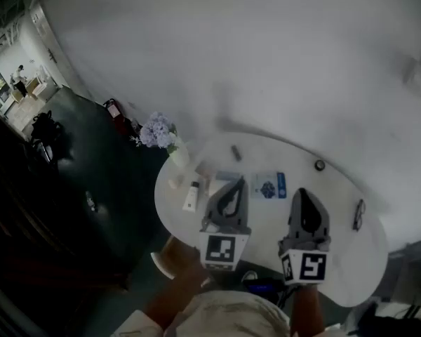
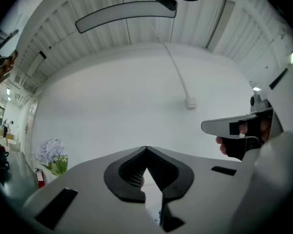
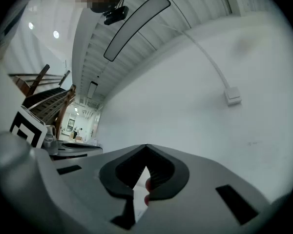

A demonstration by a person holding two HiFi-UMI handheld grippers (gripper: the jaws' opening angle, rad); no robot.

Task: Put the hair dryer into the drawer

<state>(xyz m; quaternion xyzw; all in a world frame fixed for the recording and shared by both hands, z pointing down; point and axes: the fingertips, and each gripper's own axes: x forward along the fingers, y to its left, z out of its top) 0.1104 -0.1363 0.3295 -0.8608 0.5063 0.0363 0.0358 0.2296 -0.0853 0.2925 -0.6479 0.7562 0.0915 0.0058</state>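
Note:
I make out no hair dryer and no drawer in any view. In the head view both grippers hang side by side over the near part of a white rounded table [image 1: 340,255], pointing away from me. My left gripper [image 1: 237,182] is shut, its tips meeting with nothing between them; in the left gripper view the gripper [image 2: 146,148] faces a bare white wall. My right gripper [image 1: 303,192] is also shut and empty, and in its own view the gripper [image 3: 146,146] faces the same wall. A hand holds the right gripper [image 2: 237,126] at that view's right edge.
On the table lie a white tube [image 1: 191,196], a blue-and-white packet [image 1: 269,185], a small dark stick [image 1: 236,152], a round dark knob [image 1: 320,165] and glasses [image 1: 358,214]. Pale flowers [image 1: 158,130] stand at its far left edge. Dark floor lies to the left.

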